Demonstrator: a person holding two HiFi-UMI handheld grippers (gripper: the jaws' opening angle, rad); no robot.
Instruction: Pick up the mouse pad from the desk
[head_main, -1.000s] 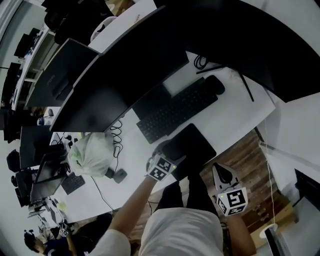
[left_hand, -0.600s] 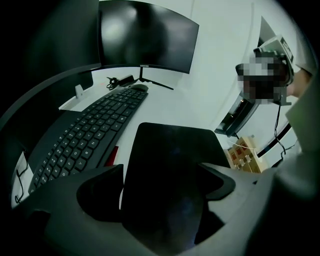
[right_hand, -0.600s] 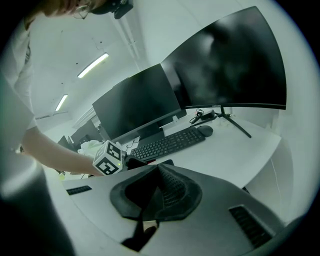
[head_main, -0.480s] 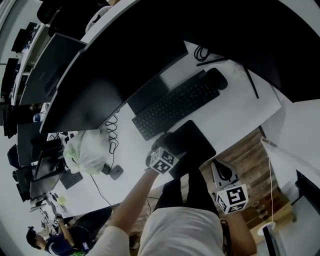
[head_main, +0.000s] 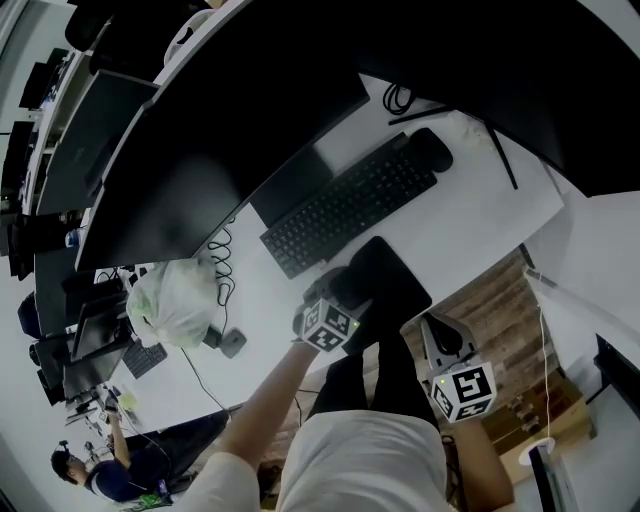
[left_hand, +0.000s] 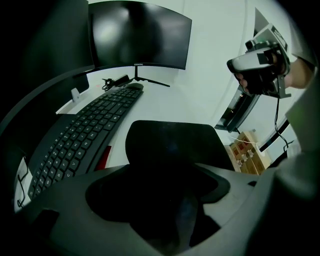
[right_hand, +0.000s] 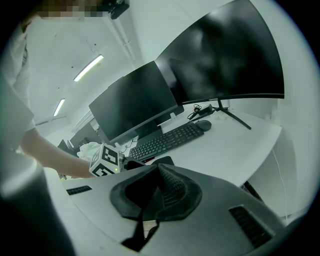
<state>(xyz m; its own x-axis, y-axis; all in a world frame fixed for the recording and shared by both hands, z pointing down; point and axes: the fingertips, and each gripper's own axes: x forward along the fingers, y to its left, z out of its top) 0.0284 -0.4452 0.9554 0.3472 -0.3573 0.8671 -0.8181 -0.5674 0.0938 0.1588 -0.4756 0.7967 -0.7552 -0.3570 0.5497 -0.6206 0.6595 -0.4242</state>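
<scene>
Since the earlier frame my left gripper has crept onto the mouse pad, pinching its near edge, likely light and floppy; right gripper hangs closed, empty.

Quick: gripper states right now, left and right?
Left gripper: closed on the mouse pad, at its near edge.
Right gripper: closed, empty.

Black mouse pad; black keyboard; white desk.
</scene>
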